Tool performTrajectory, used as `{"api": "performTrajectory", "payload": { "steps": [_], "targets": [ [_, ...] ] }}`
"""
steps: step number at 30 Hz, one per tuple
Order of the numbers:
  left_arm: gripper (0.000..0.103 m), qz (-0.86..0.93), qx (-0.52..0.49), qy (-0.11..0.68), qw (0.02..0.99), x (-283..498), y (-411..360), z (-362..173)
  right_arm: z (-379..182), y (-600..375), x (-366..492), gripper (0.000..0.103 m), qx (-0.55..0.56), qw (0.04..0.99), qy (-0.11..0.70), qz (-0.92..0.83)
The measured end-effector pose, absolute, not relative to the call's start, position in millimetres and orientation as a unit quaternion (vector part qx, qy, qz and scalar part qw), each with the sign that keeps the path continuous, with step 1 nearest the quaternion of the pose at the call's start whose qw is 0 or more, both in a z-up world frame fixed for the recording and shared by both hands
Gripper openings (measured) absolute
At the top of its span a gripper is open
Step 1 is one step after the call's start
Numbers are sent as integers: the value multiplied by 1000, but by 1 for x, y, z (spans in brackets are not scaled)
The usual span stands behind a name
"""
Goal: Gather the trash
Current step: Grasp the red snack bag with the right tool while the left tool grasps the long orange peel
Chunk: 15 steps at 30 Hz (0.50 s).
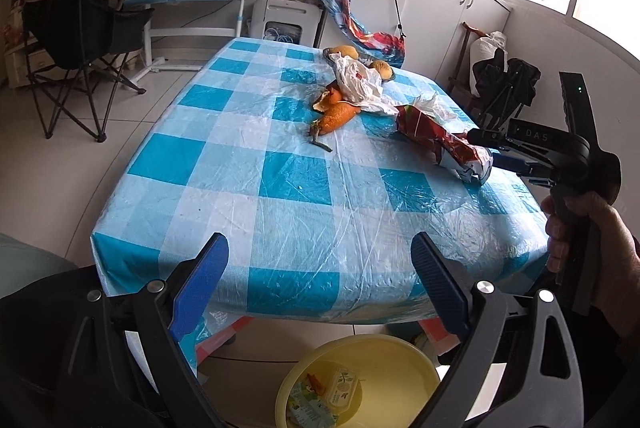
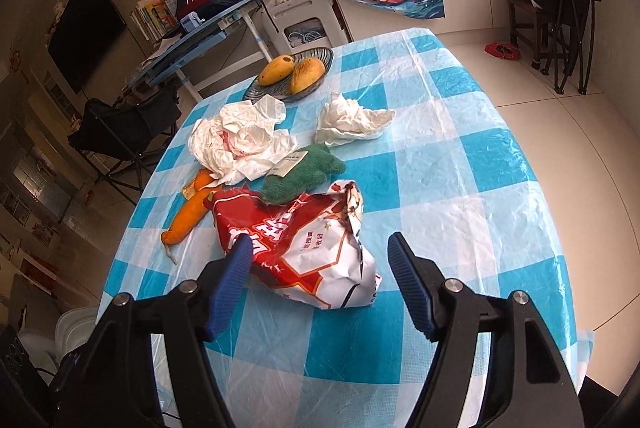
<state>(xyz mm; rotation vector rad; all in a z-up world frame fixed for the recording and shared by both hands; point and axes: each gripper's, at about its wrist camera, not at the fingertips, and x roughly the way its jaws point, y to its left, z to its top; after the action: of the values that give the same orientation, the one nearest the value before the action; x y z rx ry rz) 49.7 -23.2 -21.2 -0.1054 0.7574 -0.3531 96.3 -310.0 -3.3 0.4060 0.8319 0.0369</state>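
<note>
The desk (image 1: 256, 164), draped in a blue-and-white checked plastic cloth, is carrying the litter in a loose cluster toward its far side. In the right wrist view, the crumpled red-and-white foil snack bag (image 2: 304, 248) is lying nearest the camera, between the blue ribbed jaws of the right gripper (image 2: 320, 248). The jaws are standing apart: the left one is touching or overlapping the bag's red side, while the right one is sitting clear of the bag with bare cloth showing between, so nothing is being clamped.

At 12 o'clock from the bag a dark green fuzzy cloth with a paper tag (image 2: 304, 172) is resting just beside it. At 10 o'clock the orange peel pieces (image 2: 188, 216) are lying on the cloth, and beyond them a crumpled white plastic bag (image 2: 240, 140) is sitting. A wad of white tissue paper (image 2: 348, 122) is lying at 1 o'clock, apart from the rest. Farther back a dark wire dish (image 2: 256, 92) is holding two yellow mangoes (image 2: 292, 70).

In the left wrist view the left gripper (image 1: 320, 256) is hovering over the desk's near edge, jaws wide apart and empty. Below it on the floor a pale yellow plastic basin (image 1: 396, 368) is holding a few wrappers. At 3 o'clock a hand (image 1: 576, 228) is gripping the right gripper's handle.
</note>
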Motion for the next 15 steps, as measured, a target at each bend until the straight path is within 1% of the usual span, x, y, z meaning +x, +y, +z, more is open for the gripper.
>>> {"api": "performTrajectory", "payload": {
  "steps": [4, 5, 6, 7, 9, 12, 15],
  "targets": [
    [89, -173, -45, 364, 914, 62, -32, -17, -4, -304, 96, 56, 196, 893, 403, 32],
    [89, -174, -44, 362, 915, 66, -35, -15, -5, -303, 97, 51, 196, 893, 404, 36],
    [89, -176, -43, 360, 915, 71, -37, -13, -5, -302, 96, 43, 195, 892, 405, 40],
    [89, -177, -40, 358, 916, 76, -40, -11, -4, -301, 96, 40, 193, 893, 405, 43],
    [89, -174, -32, 354, 918, 87, -47, -7, -3, -299, 96, 26, 192, 893, 405, 48],
    [89, -171, -26, 353, 920, 106, -57, -3, 0, -297, 92, 21, 190, 892, 405, 56],
    [89, -168, -23, 357, 919, 125, -67, -4, 2, -296, 87, 20, 190, 892, 406, 59]
  ]
}}
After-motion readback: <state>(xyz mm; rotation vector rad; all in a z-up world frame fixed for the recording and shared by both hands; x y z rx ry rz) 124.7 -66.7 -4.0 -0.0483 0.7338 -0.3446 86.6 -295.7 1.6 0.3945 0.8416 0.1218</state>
